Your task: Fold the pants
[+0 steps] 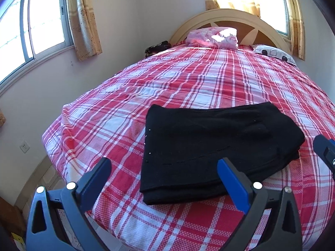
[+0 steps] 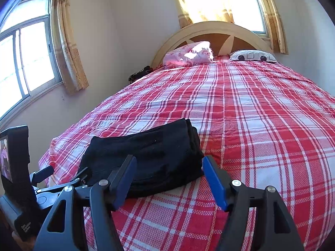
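The black pants (image 1: 209, 146) lie folded into a flat rectangular stack on the red plaid bedspread (image 1: 188, 79), near the foot of the bed. My left gripper (image 1: 165, 167) is open and empty, held just short of the stack's near edge. My right gripper (image 2: 167, 165) is open and empty too, at the stack's near right corner; the pants (image 2: 146, 152) show between and behind its fingers. The right gripper's finger (image 1: 324, 148) shows at the right edge of the left wrist view. The left gripper's body (image 2: 25, 188) shows at the lower left of the right wrist view.
A pink pillow (image 1: 213, 37) and a patterned pillow (image 1: 272, 52) lie at the arched headboard (image 1: 230, 18). A dark bundle (image 1: 157, 48) sits at the bed's far left corner. Curtained windows (image 1: 37, 21) are on the left and back walls. The bed's left edge drops to the floor (image 1: 48, 177).
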The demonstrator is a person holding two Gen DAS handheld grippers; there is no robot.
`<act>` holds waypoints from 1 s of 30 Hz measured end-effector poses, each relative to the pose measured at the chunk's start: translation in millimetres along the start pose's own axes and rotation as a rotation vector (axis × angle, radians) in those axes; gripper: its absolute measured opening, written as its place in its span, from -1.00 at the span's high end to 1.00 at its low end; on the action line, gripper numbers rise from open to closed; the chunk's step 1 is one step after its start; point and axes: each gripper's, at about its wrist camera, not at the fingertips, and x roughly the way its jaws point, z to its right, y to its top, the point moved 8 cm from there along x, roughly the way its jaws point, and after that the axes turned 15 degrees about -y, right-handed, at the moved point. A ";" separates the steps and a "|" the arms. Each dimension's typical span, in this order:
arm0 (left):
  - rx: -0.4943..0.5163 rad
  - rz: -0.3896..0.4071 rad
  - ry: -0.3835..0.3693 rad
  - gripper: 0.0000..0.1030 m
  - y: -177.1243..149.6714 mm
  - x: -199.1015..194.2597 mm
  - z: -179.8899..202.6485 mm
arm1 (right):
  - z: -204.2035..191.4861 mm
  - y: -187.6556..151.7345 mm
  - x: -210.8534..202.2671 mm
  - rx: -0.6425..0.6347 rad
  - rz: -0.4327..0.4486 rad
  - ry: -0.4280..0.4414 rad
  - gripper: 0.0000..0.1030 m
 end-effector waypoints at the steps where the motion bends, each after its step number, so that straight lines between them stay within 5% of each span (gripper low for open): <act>1: 0.002 0.001 0.004 -1.00 0.1 -1.2 -0.4 | -0.3 1.0 -1.3 0.004 0.004 0.004 -0.32; 30: 0.001 -0.002 0.004 -1.00 -6.4 -9.1 6.8 | 10.2 2.8 -7.2 0.058 0.007 0.013 -0.33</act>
